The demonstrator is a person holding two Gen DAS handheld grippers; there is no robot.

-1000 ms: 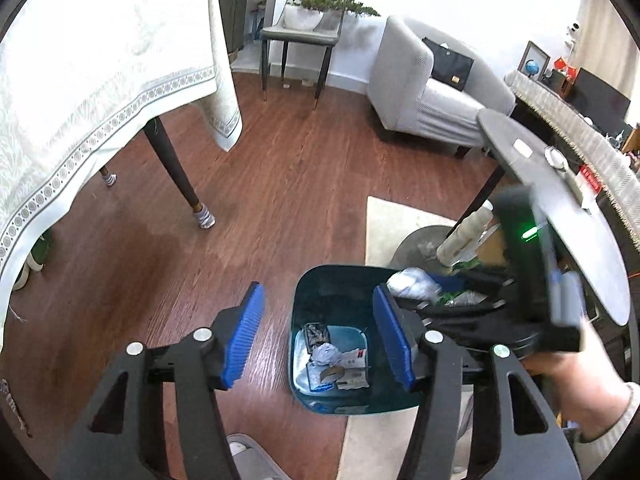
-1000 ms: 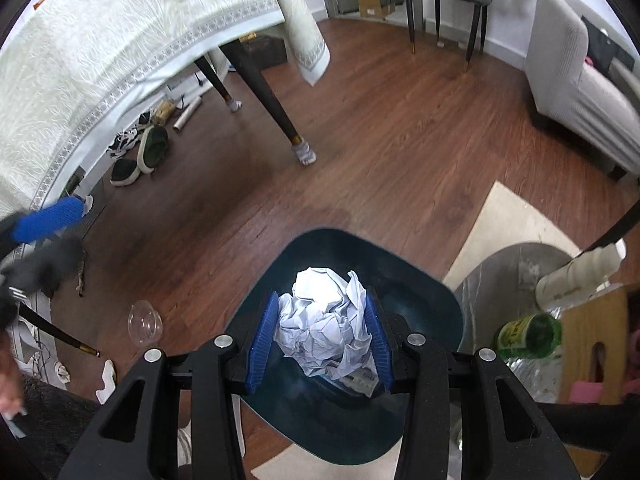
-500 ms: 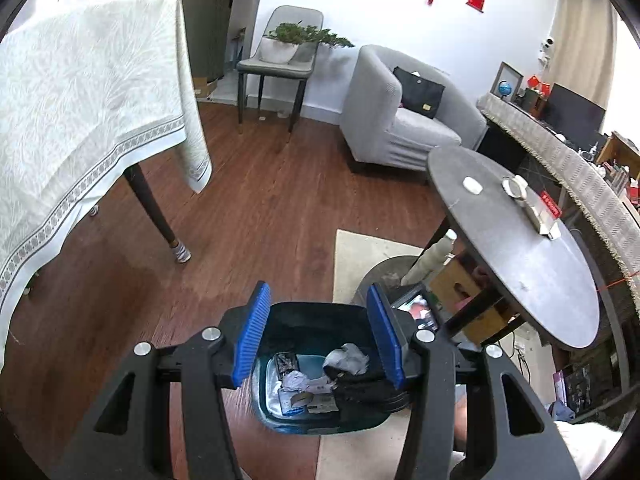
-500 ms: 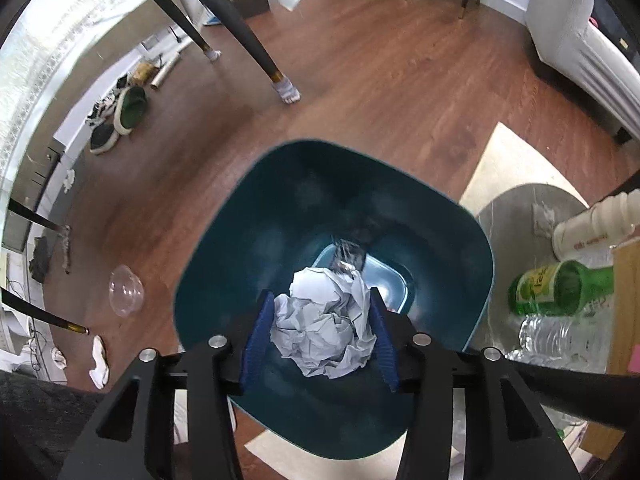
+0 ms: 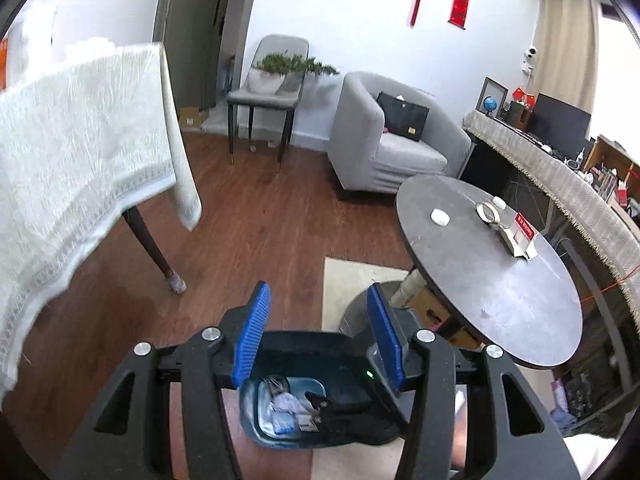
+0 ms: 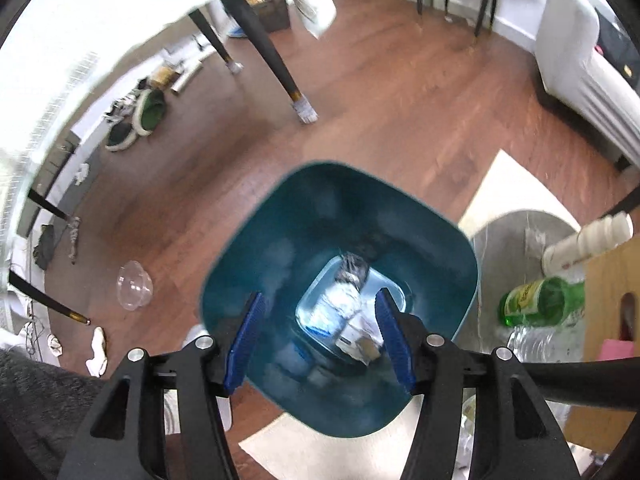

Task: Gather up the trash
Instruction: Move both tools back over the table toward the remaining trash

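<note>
Teal trash bin (image 6: pixel 256 248) on wood floor by the rug, paper scraps (image 6: pixel 340 312) blurred at its bottom, right hand-held gripper (image 6: pixel 318 336) above it spread apart and empty, left hand-held gripper (image 5: pixel 318 336) also apart, bin rim cut off behind its fingers (image 5: pixel 250 334).

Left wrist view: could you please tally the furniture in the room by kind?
Chairs: 1, the grey chair
Armchairs: 1, the grey armchair
Tables: 2, the round table and the cloth-covered table
Counters: 1, the cloth-topped counter
Total: 5
</note>
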